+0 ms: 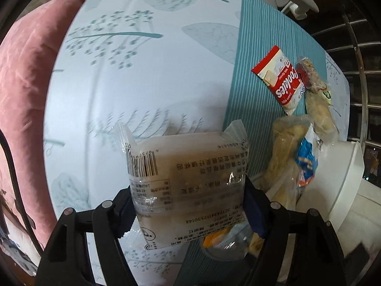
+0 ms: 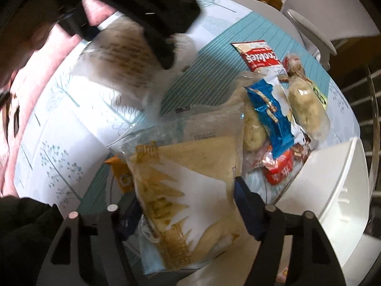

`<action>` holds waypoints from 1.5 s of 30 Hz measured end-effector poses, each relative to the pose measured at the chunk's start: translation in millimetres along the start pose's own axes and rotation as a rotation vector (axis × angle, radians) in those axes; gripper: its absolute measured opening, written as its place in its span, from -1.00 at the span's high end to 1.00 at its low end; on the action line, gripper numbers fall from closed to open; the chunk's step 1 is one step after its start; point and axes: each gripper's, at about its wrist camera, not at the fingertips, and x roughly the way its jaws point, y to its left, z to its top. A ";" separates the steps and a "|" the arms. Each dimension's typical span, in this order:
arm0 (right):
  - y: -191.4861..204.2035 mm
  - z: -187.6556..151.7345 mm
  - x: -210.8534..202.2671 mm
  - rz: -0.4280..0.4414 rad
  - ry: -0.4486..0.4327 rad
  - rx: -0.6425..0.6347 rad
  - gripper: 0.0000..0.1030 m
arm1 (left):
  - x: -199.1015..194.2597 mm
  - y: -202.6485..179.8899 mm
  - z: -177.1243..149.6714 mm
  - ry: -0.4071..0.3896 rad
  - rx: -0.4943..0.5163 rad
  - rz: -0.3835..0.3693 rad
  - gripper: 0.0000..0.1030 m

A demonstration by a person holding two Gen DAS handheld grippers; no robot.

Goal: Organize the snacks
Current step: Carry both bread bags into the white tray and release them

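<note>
Clamped between the black fingers of the left gripper point(image 1: 190, 205), a clear-wrapped pastry packet point(image 1: 188, 186) with a barcode and printed text stands lifted above the leaf-patterned tablecloth point(image 1: 142, 71); the jaws are closed against both its sides. Beyond it to the right, on the teal striped band of the cloth, lie a red-and-white Cookies packet point(image 1: 281, 81) and, touching its far edge, a clear-wrapped nutty snack bar point(image 1: 312, 81), with a pale bun in clear wrap point(image 1: 319, 112) just below that. A blue-and-white wrapper point(image 1: 307, 159) rests against the rim of a white tray point(image 1: 350, 174) at the right. A pink cushion point(image 1: 26, 83) borders the table on the left. From the right wrist view, the right gripper point(image 2: 188, 205) is closed on a sandwich packet point(image 2: 188, 186) printed with yellow and white triangles, holding it by both sides. Past it, in the white tray point(image 2: 338, 186), sit the blue wrapper point(image 2: 273, 116), a red candy packet point(image 2: 281, 171) and more wrapped buns point(image 2: 304, 104). The left gripper point(image 2: 166, 54) appears blurred at upper left with its clear packet point(image 2: 119, 64).
</note>
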 end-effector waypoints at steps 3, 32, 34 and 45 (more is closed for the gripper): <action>1.8 -2.8 -6.2 -0.008 -0.006 0.049 -0.18 | -13.4 11.5 -18.7 -0.013 -0.008 -0.014 -0.45; 43.6 -115.6 -133.7 0.148 -0.258 0.555 0.30 | -144.1 76.3 -234.8 -0.288 0.339 -0.153 -0.48; 47.0 -128.9 -148.2 0.170 -0.294 0.588 0.30 | -149.4 73.0 -247.0 -0.319 0.375 -0.160 -0.48; 25.0 -177.6 -176.7 0.220 -0.319 0.764 0.30 | -161.0 18.7 -289.8 -0.393 0.593 -0.229 -0.50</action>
